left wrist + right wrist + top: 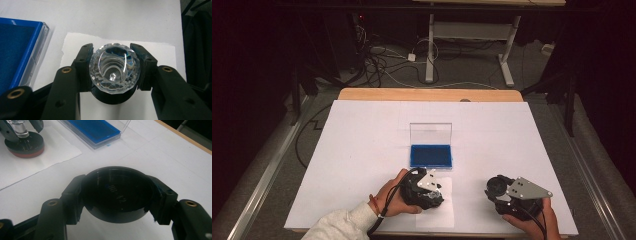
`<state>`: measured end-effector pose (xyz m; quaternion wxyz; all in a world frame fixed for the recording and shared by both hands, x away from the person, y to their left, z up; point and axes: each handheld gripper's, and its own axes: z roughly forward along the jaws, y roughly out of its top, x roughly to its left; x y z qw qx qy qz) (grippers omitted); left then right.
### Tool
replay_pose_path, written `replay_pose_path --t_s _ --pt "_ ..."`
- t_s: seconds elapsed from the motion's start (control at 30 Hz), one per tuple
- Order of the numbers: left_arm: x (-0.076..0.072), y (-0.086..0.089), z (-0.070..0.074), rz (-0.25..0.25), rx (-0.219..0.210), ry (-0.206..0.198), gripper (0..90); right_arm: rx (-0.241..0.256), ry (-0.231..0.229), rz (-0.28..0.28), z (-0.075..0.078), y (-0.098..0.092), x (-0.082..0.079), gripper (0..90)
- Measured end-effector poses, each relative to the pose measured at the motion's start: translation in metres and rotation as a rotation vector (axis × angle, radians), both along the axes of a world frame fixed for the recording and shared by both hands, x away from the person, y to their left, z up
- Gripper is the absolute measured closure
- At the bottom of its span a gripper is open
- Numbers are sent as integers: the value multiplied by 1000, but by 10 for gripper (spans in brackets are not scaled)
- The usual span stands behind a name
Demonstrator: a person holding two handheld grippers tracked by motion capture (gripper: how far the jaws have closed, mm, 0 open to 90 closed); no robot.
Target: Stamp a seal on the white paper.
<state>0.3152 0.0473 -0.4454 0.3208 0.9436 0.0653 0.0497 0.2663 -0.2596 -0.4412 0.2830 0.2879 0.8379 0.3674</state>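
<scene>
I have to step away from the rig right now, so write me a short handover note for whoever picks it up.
Left hand-held gripper: shut on the faceted crystal knob, which stands on a black round base over the torn paper sheet.
Right hand-held gripper: shut on the black dome cap, held apart from the base, to its right in the high view.
Blue-lined case: open, clear lid upright, nothing in it, just beyond the left gripper.
Done: both pieces gripped.
Left: probably bring cap and knob together or put them in the case; which one is unclear.
</scene>
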Motion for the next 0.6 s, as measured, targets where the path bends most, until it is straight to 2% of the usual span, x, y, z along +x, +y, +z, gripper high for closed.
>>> replay_pose_path --t_s 0.6 --pt "1 0 -1 8 -7 15 547 -2 -5 2 1 0 -1 381"
